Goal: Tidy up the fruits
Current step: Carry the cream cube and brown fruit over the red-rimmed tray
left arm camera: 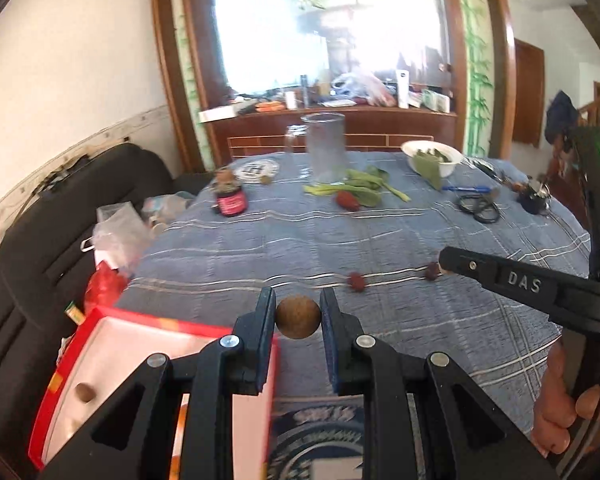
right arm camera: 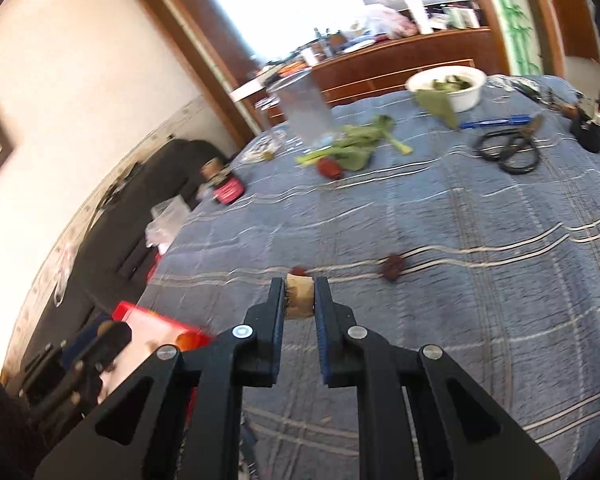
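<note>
Your left gripper has its jaws clamped on a round brown fruit, held just off the right edge of the red box, while your right gripper pinches a pale, stubby piece I cannot identify above the bench. The box sits at the near-left corner, probably as the collecting place, since one small brown fruit already lies inside. Two dark red fruits still wait on the cloth beyond your jaws.

Bright window, dark sofa
</note>
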Motion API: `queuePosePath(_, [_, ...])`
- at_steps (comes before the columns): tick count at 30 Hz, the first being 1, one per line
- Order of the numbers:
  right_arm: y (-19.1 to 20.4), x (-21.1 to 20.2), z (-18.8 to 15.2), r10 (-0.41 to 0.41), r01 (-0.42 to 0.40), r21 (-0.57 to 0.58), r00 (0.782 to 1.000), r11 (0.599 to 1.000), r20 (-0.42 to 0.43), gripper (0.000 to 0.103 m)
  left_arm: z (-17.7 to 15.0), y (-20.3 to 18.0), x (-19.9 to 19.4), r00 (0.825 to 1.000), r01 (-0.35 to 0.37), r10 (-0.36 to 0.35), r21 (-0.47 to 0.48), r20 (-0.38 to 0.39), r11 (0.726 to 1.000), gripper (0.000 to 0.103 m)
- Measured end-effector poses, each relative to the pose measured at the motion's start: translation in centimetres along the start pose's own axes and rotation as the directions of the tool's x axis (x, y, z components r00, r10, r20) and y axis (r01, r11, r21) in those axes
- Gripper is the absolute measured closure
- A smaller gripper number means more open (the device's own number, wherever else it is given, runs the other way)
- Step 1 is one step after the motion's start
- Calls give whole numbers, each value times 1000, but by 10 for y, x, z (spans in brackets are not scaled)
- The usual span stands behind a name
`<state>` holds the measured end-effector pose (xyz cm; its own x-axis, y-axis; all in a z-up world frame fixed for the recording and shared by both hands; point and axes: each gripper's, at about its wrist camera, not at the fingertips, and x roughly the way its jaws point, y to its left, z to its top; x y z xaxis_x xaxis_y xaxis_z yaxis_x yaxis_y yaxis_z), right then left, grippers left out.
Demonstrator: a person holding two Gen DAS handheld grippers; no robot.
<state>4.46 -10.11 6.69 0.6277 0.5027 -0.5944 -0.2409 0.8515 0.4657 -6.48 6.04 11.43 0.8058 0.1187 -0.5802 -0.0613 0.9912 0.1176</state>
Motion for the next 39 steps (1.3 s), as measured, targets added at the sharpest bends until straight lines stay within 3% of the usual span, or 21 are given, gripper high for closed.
queuePosePath(5, [23, -2, -15, -6, 6, -67, 1000, 998, 2, 87, -11, 29, -11, 1000, 2, -2, -56, -1, 998, 82])
queuePosePath(14, [54, -19, -45, -24, 25, -86, 1000, 996, 20, 87, -26, 66, -16, 1000, 20, -20, -117, 0, 993, 82])
queuePosePath(22, [95, -27, -72, 11, -11, -127, 1000, 992, -1, 87, -50, 97, -24, 1000, 25, -27, -159, -13, 987, 82])
queuePosePath(32, [148, -10, -119, 68, -86, -219, 994, 972, -89, 87, -93, 151, -54, 998, -62, 57, -209, -33, 976, 82])
queuePosePath(39, [169, -2, -149, 80, -120, -261, 984, 958, -159, 87, -115, 150, -56, 997, -55, 41, -191, -72, 980, 82])
